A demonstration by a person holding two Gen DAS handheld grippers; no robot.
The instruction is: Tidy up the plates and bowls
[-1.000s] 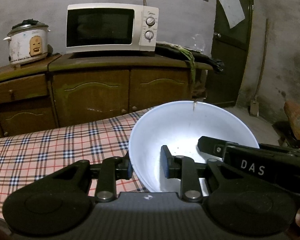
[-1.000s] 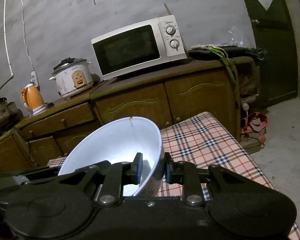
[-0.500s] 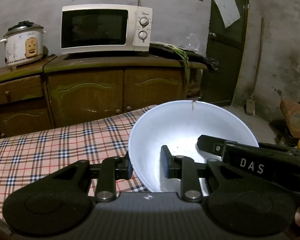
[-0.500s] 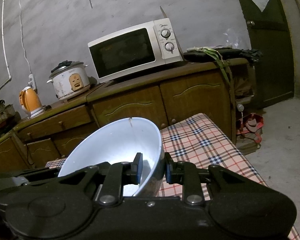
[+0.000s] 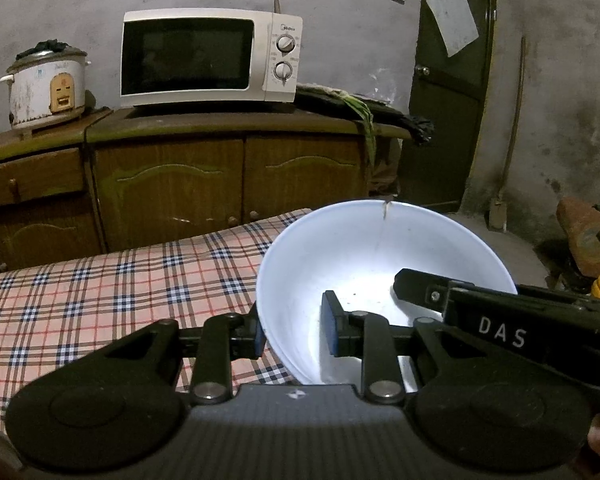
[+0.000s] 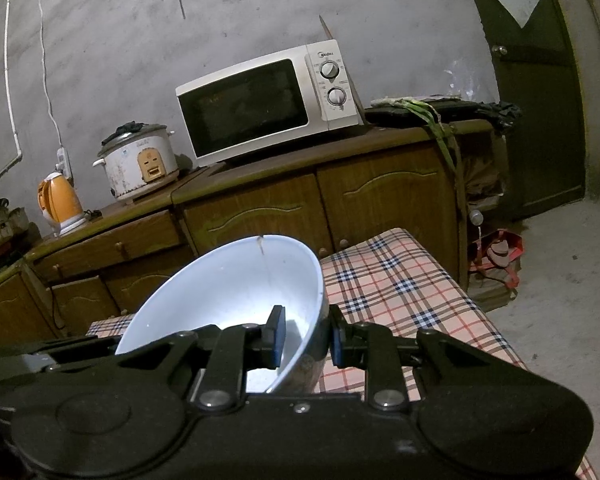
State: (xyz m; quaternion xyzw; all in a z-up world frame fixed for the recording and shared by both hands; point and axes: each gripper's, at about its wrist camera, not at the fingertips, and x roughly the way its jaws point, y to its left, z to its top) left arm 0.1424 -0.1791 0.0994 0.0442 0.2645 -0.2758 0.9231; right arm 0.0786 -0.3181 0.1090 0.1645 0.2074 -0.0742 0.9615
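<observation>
There is one white bowl, and two grippers hold it together above the tabletop with the checked cloth. The left gripper is closed on the left wall of the bowl: one finger is outside the wall and one finger is inside. The right gripper is closed on the right wall of the same bowl in the same way, with one finger inside and one outside. In the left wrist view the black arm of the right gripper, with white letters on it, reaches into the bowl from the right. The bowl has one thin dark crack that goes down from the far rim, and its inside is lit brightly. I cannot tell if its bottom touches the cloth.

Behind the tabletop stands a long wooden cabinet. On it I count one white microwave with two round knobs, one rice cooker and one orange kettle. One dark door with one sheet of paper on it is at the right.
</observation>
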